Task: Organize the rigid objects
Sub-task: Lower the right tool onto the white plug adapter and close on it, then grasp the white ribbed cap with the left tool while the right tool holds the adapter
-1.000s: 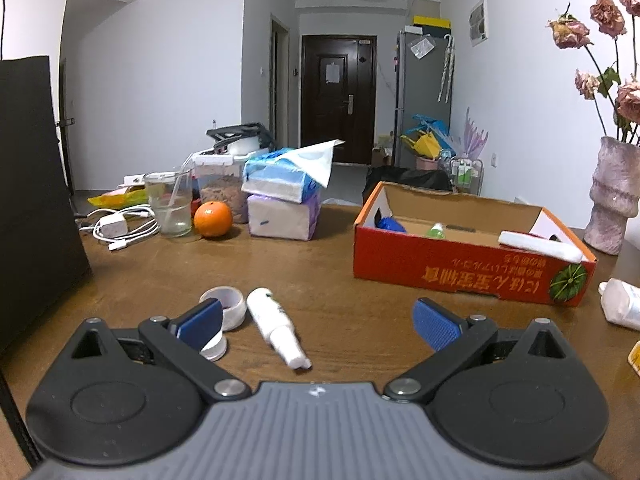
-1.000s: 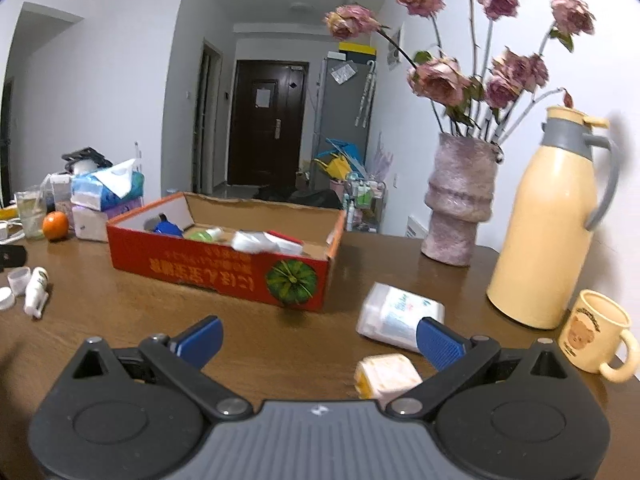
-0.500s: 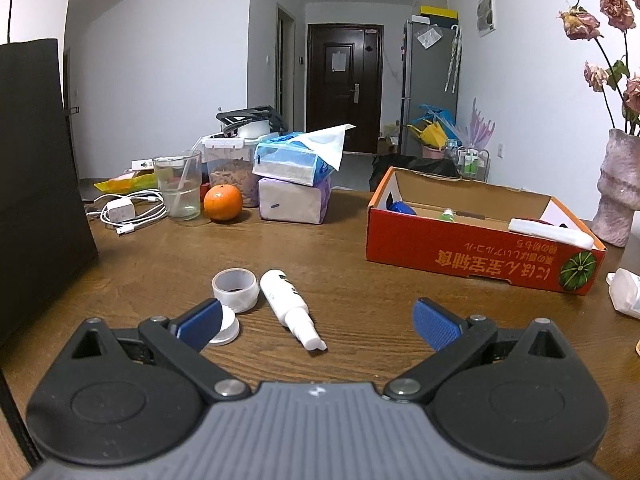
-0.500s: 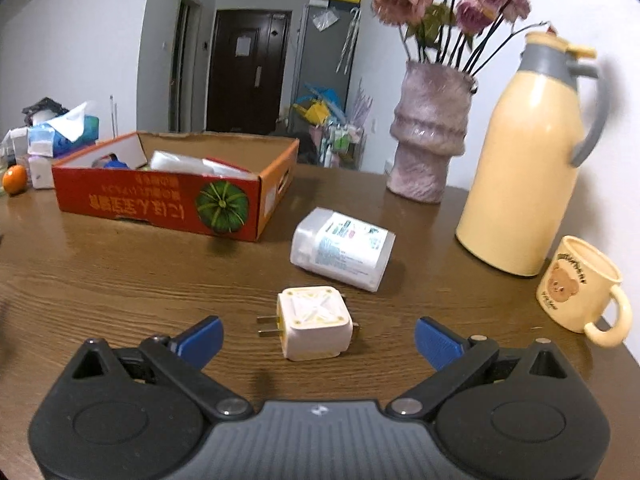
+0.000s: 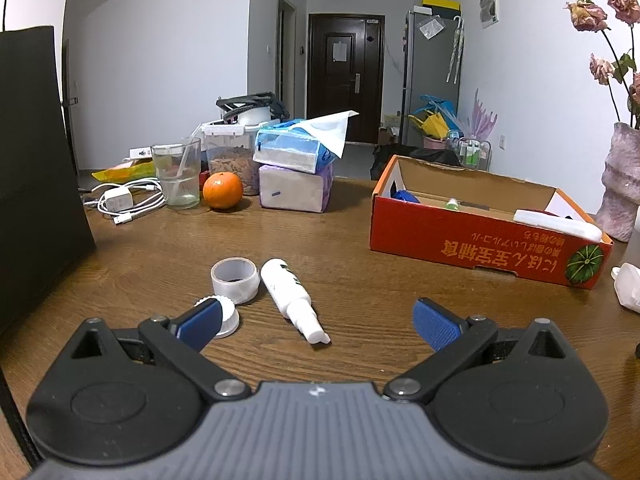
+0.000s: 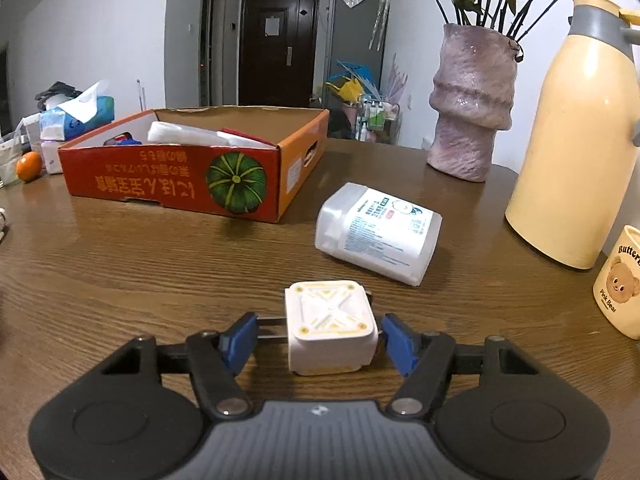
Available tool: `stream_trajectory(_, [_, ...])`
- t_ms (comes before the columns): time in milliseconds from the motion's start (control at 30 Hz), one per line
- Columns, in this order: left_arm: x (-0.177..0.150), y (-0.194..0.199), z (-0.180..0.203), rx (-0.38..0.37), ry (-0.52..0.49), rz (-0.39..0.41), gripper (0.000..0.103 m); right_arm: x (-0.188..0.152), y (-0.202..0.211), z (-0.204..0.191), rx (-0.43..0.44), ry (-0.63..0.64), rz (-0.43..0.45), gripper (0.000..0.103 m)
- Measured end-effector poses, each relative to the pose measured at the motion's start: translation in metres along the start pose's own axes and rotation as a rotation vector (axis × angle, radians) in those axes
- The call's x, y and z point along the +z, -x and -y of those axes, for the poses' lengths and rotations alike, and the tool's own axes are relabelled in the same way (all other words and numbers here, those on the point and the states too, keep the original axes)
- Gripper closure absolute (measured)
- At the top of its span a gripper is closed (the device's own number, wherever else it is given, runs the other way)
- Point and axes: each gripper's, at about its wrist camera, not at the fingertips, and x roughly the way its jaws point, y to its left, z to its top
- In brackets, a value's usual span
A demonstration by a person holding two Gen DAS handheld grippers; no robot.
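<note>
A white cube-shaped plug adapter (image 6: 330, 320) lies on the wooden table between the fingers of my right gripper (image 6: 318, 336). Its jaws are closing; the prongs reach the left pad and a sliver of gap shows at the right pad. Behind it a white labelled container (image 6: 380, 232) lies on its side, beside the red cardboard box (image 6: 160, 184) that holds several items. My left gripper (image 5: 316, 312) hangs open over the table. Just ahead of it lie a white spray bottle (image 5: 286, 288), a tape roll (image 5: 235, 278) and a white cap (image 5: 226, 316). The box (image 5: 460, 248) stands to its right.
A pink vase (image 6: 472, 100), a cream thermos (image 6: 580, 140) and a bear mug (image 6: 620, 280) crowd the right side. At the back left are an orange (image 5: 223, 190), a glass (image 5: 178, 174), tissue packs (image 5: 296, 160) and a charger cable (image 5: 120, 200). A black panel (image 5: 36, 160) stands far left.
My right gripper moved forward and down to the plug adapter, and its fingers closed in on both sides of it. The left gripper barely shifted.
</note>
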Motion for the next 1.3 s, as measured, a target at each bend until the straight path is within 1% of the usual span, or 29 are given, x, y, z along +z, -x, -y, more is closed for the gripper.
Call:
stream_trajectory(200, [0.003, -0.004, -0.013, 0.011, 0.014, 0.0, 0.0, -0.003, 0.013, -0.003, -0.002, -0.024, 0.062, 0.037])
stream_trajectory(400, [0.006, -0.015, -0.039, 0.052, 0.032, -0.017, 0.0, -0.006, 0.03, -0.013, -0.005, -0.03, 0.125, 0.037])
stream_trajectory(700, [0.007, -0.036, -0.083, 0.129, 0.047, -0.06, 0.0, -0.01, 0.038, -0.022, -0.018, -0.05, 0.159, 0.037])
stream_trajectory(867, [0.005, -0.055, -0.102, 0.155, 0.029, -0.113, 0.0, -0.011, 0.04, -0.023, -0.036, -0.063, 0.167, 0.037])
stream_trajectory(967, [0.004, -0.067, -0.109, 0.148, 0.022, -0.149, 0.0, -0.011, 0.04, -0.022, -0.042, -0.072, 0.169, 0.036])
stream_trajectory(1100, [0.002, -0.076, -0.107, 0.108, -0.002, -0.174, 0.0, -0.011, 0.039, -0.022, -0.049, -0.077, 0.17, 0.036])
stream_trajectory(1233, [0.002, -0.087, -0.102, 0.116, -0.036, -0.189, 0.0, -0.011, 0.039, -0.021, -0.055, -0.085, 0.17, 0.036])
stream_trajectory(1300, [0.002, -0.093, -0.1, 0.104, -0.043, -0.201, 0.0, -0.011, 0.039, -0.021, -0.056, -0.086, 0.171, 0.037])
